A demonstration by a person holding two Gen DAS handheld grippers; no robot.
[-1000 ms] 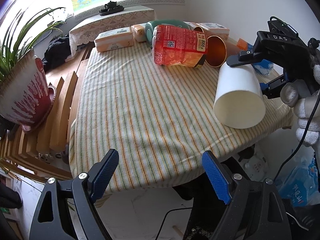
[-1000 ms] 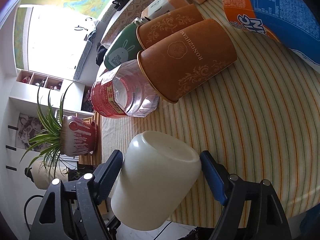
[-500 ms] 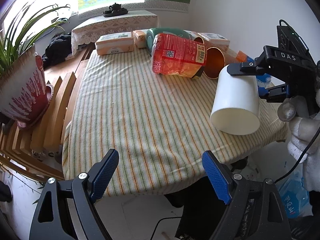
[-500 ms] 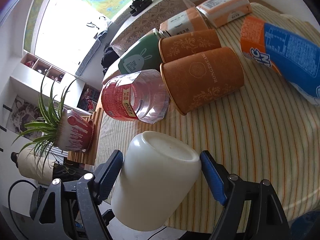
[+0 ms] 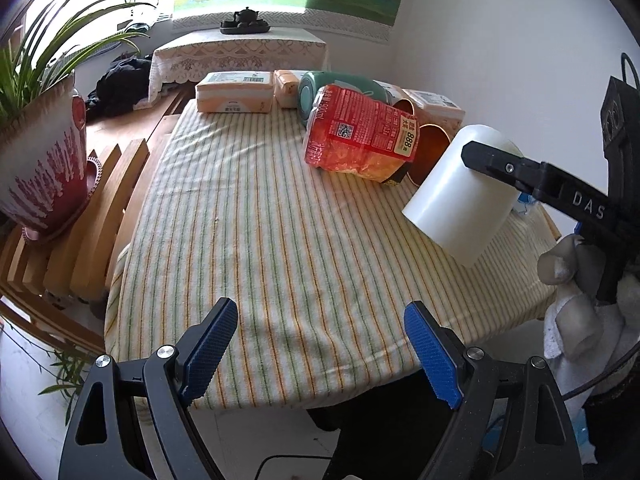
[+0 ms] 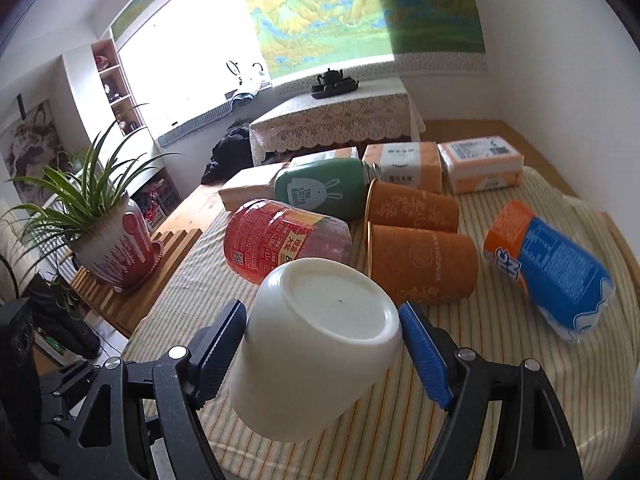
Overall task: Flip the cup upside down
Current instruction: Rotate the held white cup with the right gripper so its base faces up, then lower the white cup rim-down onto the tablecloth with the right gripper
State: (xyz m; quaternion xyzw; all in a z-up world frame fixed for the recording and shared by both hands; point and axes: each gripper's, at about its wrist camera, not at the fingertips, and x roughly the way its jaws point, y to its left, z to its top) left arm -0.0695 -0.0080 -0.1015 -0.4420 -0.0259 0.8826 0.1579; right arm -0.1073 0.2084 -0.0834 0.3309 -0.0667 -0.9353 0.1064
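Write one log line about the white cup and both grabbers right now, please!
right gripper: shut on white cup | cup: lifted over striped tablecloth, tilted, mouth downward | left gripper: open, empty

We see a plain white cup (image 6: 316, 344) held clear above the striped cloth, tilted bottom-up: its flat recessed base faces up and away, its open mouth slants downward.
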